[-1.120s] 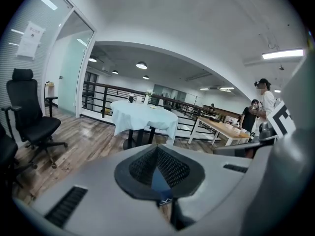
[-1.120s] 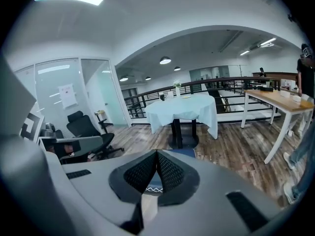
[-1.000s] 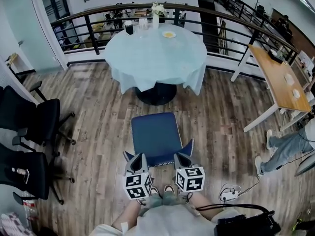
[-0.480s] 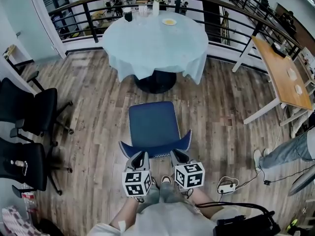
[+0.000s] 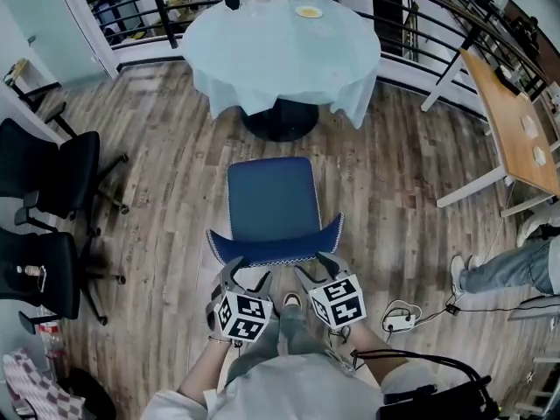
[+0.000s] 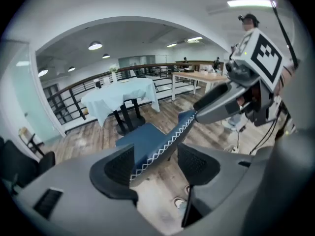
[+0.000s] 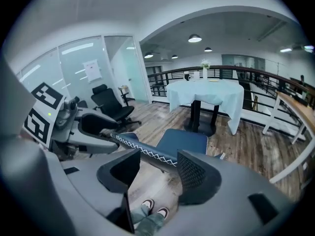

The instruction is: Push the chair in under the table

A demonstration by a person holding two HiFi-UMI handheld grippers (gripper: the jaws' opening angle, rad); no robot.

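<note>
Head view: low in the middle of the frame we hold the left gripper point(image 5: 236, 276) and the right gripper point(image 5: 317, 267) side by side at the top edge of the blue chair point(image 5: 267, 201). Both sets of jaws have just been opening. Now they are spread wide, with the chair's back edge between them, and they do not squeeze it. The chair sits in the middle of the frame, pulled out from the round table point(image 5: 284, 46) higher up. At the left edge stand black office chairs point(image 5: 52, 191).

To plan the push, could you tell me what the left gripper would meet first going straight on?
Probably the blue chair's backrest, whose top edge sits between the jaws of the left gripper; they have just been opening.
</note>
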